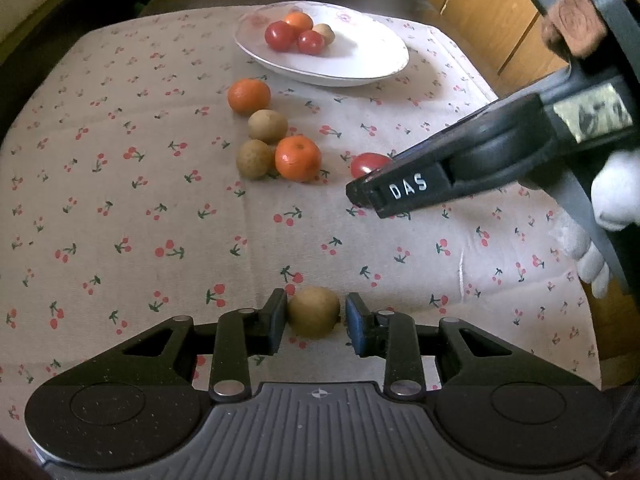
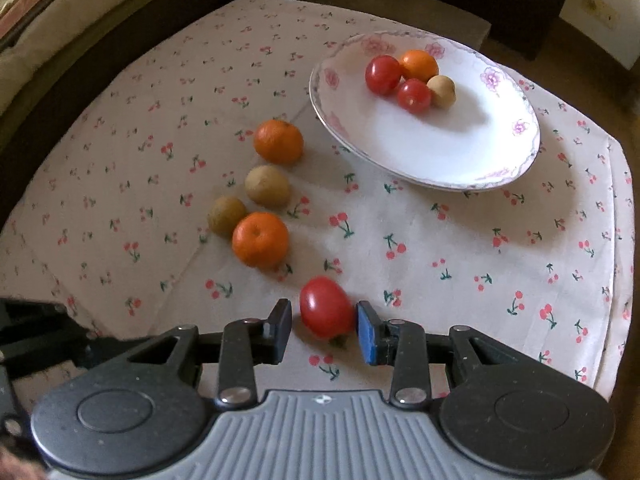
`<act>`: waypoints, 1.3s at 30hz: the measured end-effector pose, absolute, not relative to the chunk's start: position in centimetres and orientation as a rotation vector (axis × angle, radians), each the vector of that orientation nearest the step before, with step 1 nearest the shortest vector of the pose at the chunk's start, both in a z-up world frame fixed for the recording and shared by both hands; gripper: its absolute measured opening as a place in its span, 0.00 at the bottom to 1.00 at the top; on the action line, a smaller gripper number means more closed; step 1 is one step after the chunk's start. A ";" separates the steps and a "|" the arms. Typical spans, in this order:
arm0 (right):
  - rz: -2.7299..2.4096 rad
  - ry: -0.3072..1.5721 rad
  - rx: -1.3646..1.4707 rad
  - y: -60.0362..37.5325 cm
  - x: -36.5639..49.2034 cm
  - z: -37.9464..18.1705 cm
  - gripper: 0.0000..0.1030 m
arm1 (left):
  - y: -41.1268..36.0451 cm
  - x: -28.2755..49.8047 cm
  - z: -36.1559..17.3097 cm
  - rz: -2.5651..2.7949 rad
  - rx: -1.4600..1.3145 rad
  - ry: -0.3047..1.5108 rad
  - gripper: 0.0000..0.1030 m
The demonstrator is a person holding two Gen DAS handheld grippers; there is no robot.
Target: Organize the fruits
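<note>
While both of my claws sit low over the cherry-print cloth (image 1: 120, 200), the stock reads, left to right:

Left claw (image 1: 314, 318): pads either side of a brown fruit (image 1: 313, 312), the left pad touching, the right one perhaps a hair off; I cannot tell if the grip is firm. This fruit lies near the cloth's near edge.

Loose cluster, mid-cloth: two oranges (image 2: 279, 141) (image 2: 260, 239) and two brown fruits (image 2: 267, 185) (image 2: 226, 215), close together, untouched.

Right claw (image 2: 324, 326): parted around a tomato (image 2: 326, 306), small gaps on both sides, not yet gripping. Its long axis tilts across the gap.

Plate (image 2: 460, 160), toward the far right corner: holds two tomatoes, one orange, one brown fruit. It lies ahead and right of both claws; the right claw is nearer.
</note>
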State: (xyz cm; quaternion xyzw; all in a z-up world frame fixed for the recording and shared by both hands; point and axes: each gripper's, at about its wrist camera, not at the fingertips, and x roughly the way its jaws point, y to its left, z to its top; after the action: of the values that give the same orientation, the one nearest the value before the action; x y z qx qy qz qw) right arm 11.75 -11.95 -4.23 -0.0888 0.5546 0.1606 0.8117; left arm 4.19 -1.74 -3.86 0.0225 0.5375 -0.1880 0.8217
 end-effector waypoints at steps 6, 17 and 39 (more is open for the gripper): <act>0.348 1.147 -0.188 -12.1 11.1 -3.5 0.29 | -2.1 4.0 -3.8 -0.378 0.082 1.132 0.36; 0.334 1.093 -0.094 -14.1 10.2 -1.2 0.28 | -2.2 4.6 -2.5 -0.369 0.048 1.091 0.35; 0.229 0.995 0.053 -18.8 16.0 0.9 0.29 | -5.1 14.8 0.4 -0.340 -0.004 0.995 0.36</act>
State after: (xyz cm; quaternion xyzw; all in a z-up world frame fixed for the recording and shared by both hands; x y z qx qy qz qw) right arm 16.03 -18.82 0.92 0.0253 0.4759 0.1097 0.8723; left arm 14.83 -5.11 0.45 -0.0020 0.4751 -0.1621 0.8649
